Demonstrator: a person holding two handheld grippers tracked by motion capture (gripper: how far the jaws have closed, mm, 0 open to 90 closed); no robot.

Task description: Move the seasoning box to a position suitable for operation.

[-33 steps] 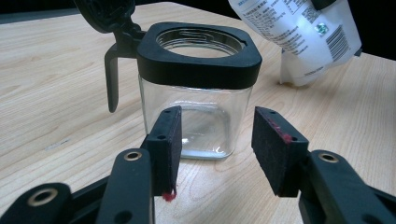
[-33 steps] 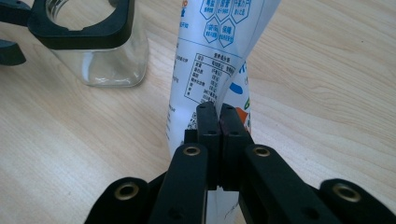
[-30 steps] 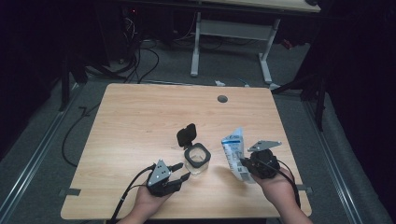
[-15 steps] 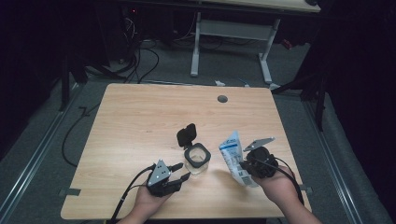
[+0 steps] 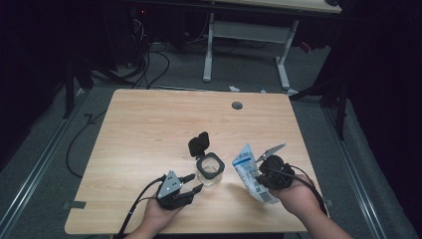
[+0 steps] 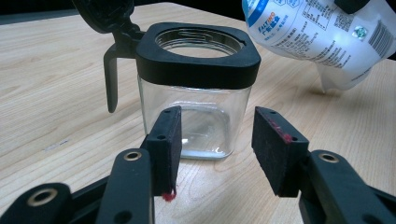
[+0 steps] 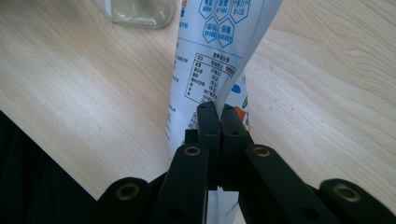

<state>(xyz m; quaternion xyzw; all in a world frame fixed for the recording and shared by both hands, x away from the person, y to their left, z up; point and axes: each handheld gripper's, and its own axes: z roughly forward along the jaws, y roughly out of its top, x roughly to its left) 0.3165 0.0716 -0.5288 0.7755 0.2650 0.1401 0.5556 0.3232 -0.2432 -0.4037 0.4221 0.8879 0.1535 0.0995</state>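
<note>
With the right tongs [image 5: 259, 175] clamped on the pouch [image 5: 250, 172] at lower right, tip its spout over the jar [image 5: 210, 169] while the half-open left tongs [image 5: 193, 183] close in to steady it.

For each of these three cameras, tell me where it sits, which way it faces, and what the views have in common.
High view: above the person's side, looking forward and down on the wooden table; both forearms, the left gripper and right gripper enter from the bottom.
Left gripper view: rides on the left gripper, looking level between its open jaws at the glass jar, lid flipped back.
Right gripper view: rides on the right gripper, looking down its jaws, shut on the white pouch.
Shared: jar and pouch appear in all three.
</note>
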